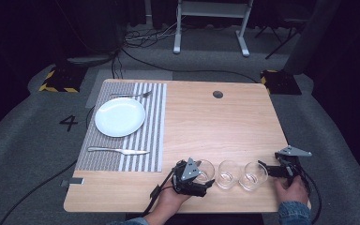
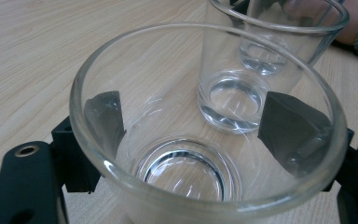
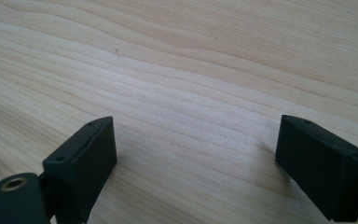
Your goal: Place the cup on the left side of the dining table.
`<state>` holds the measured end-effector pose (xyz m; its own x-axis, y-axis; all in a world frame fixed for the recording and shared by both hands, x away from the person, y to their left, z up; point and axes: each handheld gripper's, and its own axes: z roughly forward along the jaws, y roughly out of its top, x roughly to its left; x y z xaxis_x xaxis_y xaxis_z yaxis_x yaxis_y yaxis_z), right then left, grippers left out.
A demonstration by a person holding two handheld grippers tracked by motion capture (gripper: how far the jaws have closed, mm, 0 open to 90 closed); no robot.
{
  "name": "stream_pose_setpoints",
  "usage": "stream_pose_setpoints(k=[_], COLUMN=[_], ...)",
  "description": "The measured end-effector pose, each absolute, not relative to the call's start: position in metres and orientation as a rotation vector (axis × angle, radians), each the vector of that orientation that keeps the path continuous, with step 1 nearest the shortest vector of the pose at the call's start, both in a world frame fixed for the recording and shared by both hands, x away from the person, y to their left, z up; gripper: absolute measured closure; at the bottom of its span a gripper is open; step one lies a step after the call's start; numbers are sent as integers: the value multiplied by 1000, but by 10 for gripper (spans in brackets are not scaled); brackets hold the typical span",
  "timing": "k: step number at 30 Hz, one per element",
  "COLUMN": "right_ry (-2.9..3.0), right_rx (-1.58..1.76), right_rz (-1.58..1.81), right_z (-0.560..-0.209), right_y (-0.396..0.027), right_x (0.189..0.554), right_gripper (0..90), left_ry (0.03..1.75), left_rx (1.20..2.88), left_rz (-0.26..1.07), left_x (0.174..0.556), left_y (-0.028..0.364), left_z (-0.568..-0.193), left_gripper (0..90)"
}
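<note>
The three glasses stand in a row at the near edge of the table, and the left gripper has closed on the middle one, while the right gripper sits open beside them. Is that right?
Not quite: the left gripper is shut on the leftmost glass, not the middle glass. The high view shows it, and the left gripper view has the jaws against that glass's sides. The rest holds: three glasses in a row, the right gripper open beside the rightmost glass.

Both grippers low at the near table edge, a hand behind each.
Left gripper (image 1: 205, 177): jaws clamped, pads pressed against what they hold, forearm entering from below. Right gripper (image 1: 264, 168): jaws spread wide, nothing between, hand (image 1: 291, 190) resting behind it.
</note>
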<state>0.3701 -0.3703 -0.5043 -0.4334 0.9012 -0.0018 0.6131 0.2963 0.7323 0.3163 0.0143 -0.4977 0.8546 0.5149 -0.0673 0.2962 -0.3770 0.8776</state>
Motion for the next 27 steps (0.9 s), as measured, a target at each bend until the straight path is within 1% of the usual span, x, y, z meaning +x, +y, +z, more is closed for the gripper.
stream_pose_setpoints(k=[8,11,12,18,27], right_ry=[2155,2155,2155,2155,2155], right_rx=[1353,1353,1354,1353,1354], right_rz=[937,937,937,937,937], right_z=[-504,-504,-504,-504,-504], right_y=[-370,-370,-370,-370,-370], right_x=[370,370,370,370,370], right_gripper=[127,127,127,127,127], left_ry=[591,612,623,610,622], left_rx=[2001,2007,2023,2027,2001], left_rz=[264,231,209,195,232], left_x=[317,318,319,322,331], left_y=[14,15,16,24,52], left_z=[-496,-494,-491,-478,-447], left_gripper=[198,198,198,198,199])
